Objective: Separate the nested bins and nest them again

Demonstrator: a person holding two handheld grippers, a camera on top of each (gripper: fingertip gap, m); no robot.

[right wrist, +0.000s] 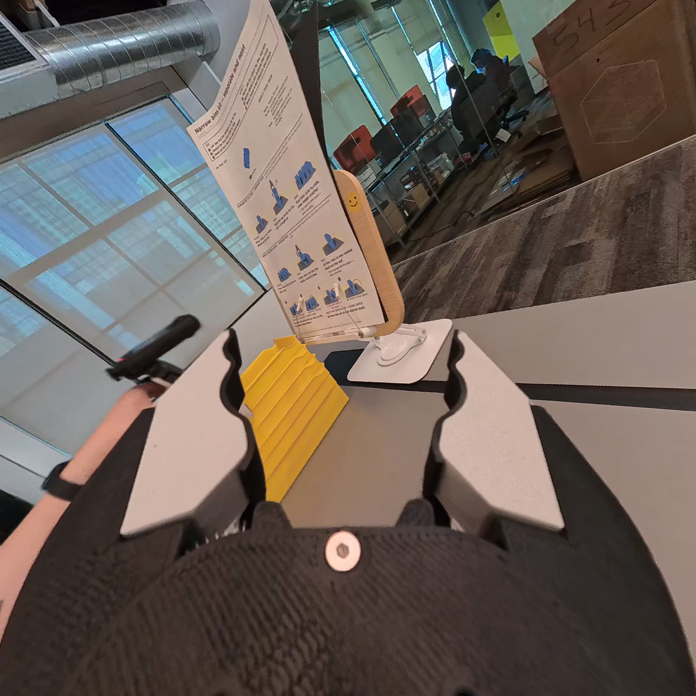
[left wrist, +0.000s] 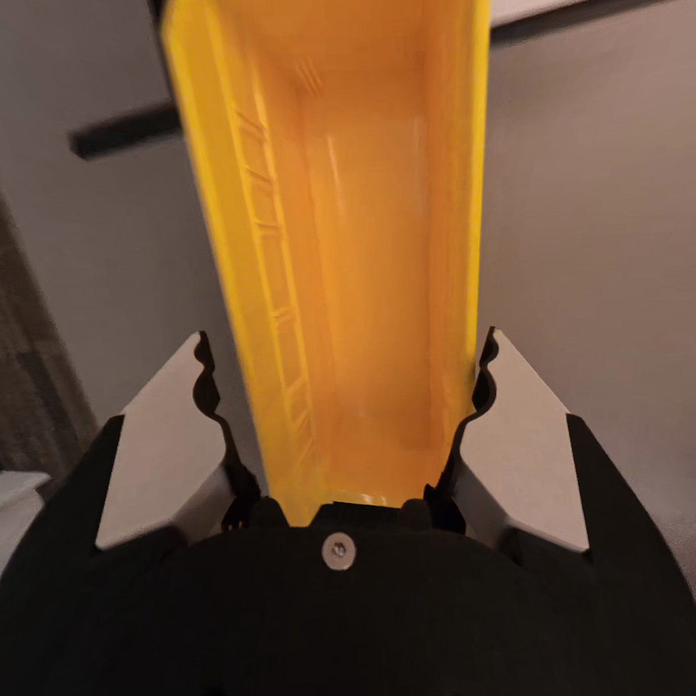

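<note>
The left tongs (left wrist: 346, 331) are open wide. A long yellow bin (left wrist: 357, 263) stands between their two fingers, with its hollow side facing the tongs. There is a thin gap between the bin and the finger (left wrist: 205, 376) on the left. On the other side the bin sits right against the finger, but it is not squeezed from both sides, so the tongs are not gripping it. This view is blurry.

A person's arm (right wrist: 94, 452) shows to the left of the right tongs (right wrist: 342, 335). Those tongs are open too, with nothing between their fingers. A pile of yellow bins (right wrist: 297, 406), tucked one inside the other, lies on the table (right wrist: 565, 357). It is just in front of these tongs and a little to their left, partly behind their left finger. Farther ahead stands a paper sheet (right wrist: 286, 188) on a holder.

I think the job is at the pile, with one bin either about to be pulled out or just put in. I cannot tell which.

The next move needs the left tongs to squeeze the bin on both long sides. The right tongs should hold the pile down so only one bin slides.
</note>
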